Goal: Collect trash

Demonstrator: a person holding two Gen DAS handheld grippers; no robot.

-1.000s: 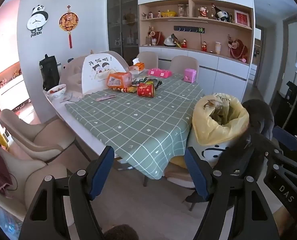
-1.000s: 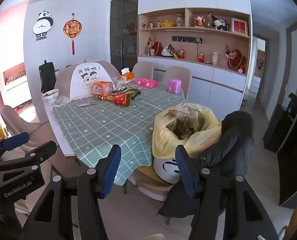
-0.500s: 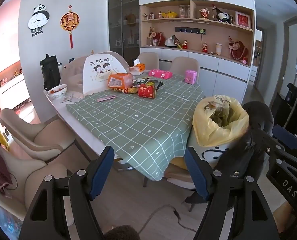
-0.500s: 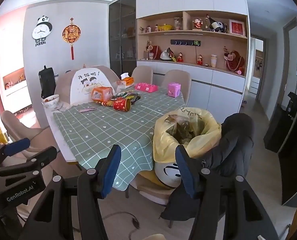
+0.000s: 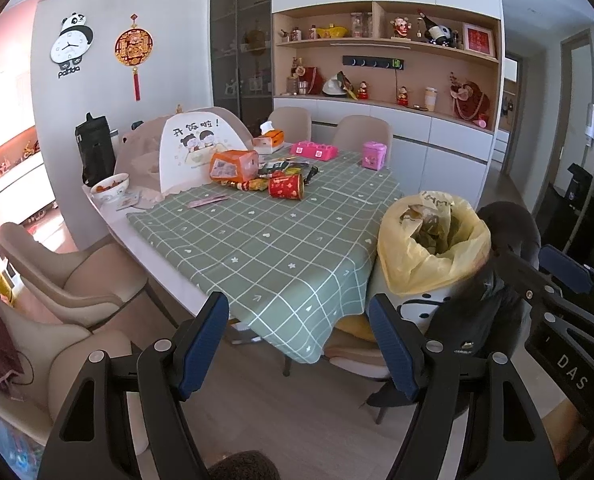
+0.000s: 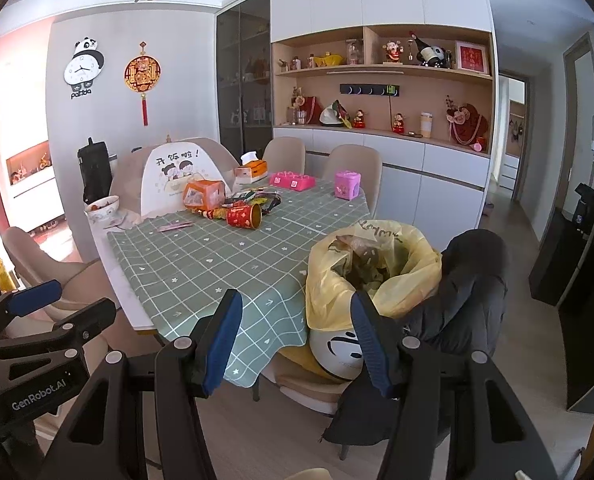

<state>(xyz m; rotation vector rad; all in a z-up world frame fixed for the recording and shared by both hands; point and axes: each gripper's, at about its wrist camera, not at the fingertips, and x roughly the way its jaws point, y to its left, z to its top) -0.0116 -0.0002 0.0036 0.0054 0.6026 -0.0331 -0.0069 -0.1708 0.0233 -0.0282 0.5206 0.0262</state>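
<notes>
Left wrist view is mostly a big rectangular table (image 5: 169,272) with a pale top and a soft green checked tablecloth (image 5: 265,240) hanging over the near corner. Next biggest is the trash bin (image 5: 421,308), a round white thing with a black face print, sitting on a chair at the table's near right corner. It's lined with a crinkly yellow plastic bag (image 5: 429,268) whose mouth gapes upward, with brownish crumpled stuff inside. A dark puffy jacket (image 5: 509,232) is draped on the chair right next to it.

The trash itself is way over on the far half of the cloth: an orange boxy carton (image 5: 233,165), a pile of shiny crumpled wrappers (image 5: 285,170), and a red paper cup (image 5: 285,187) tipped on its side, long axis roughly left-right, open mouth toward the right.

Left gripper (image 5: 299,344) hangs low in front of the table, blue pads wide apart, nothing in it. Right gripper (image 6: 297,344) same deal, spread and empty, just in front of the bag.
</notes>
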